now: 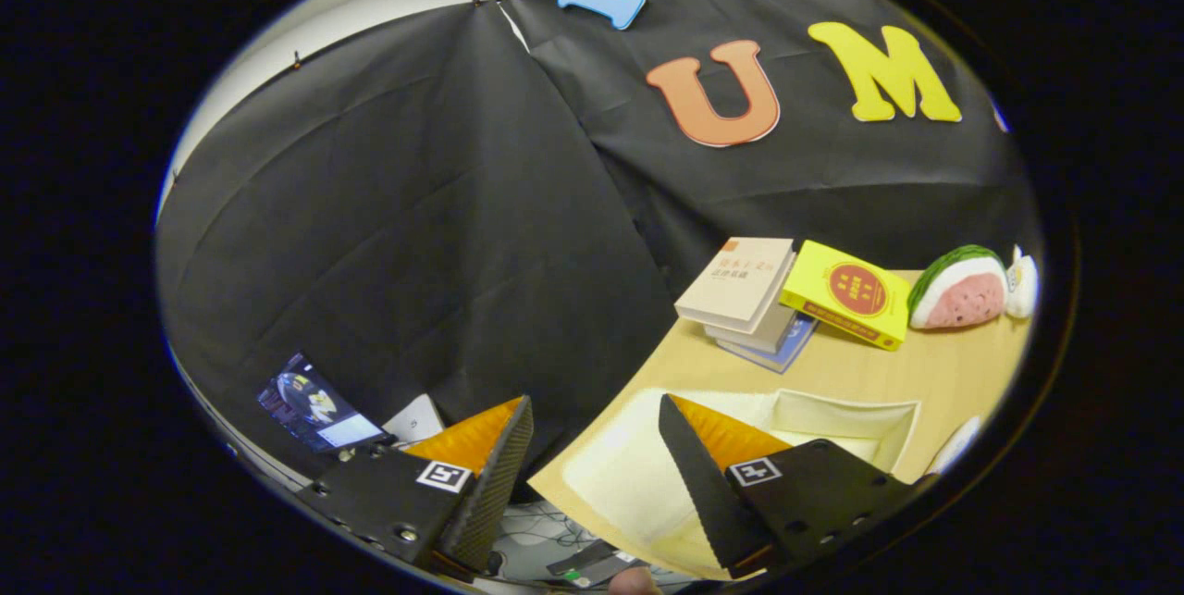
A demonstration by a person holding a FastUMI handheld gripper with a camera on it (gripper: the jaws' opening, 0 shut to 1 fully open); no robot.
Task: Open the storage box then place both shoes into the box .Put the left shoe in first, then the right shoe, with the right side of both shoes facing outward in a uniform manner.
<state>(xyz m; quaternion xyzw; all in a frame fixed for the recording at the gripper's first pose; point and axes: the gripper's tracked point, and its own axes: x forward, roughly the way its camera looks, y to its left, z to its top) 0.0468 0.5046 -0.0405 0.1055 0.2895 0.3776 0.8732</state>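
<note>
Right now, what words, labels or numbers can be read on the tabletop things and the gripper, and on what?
Beige book: cover title too blurred to read.
Yellow book: red round emblem, characters too small to read.
Gripper, fingers open, holding nothing: square tags bear patterns, no words.
No text here can be quoted.
</note>
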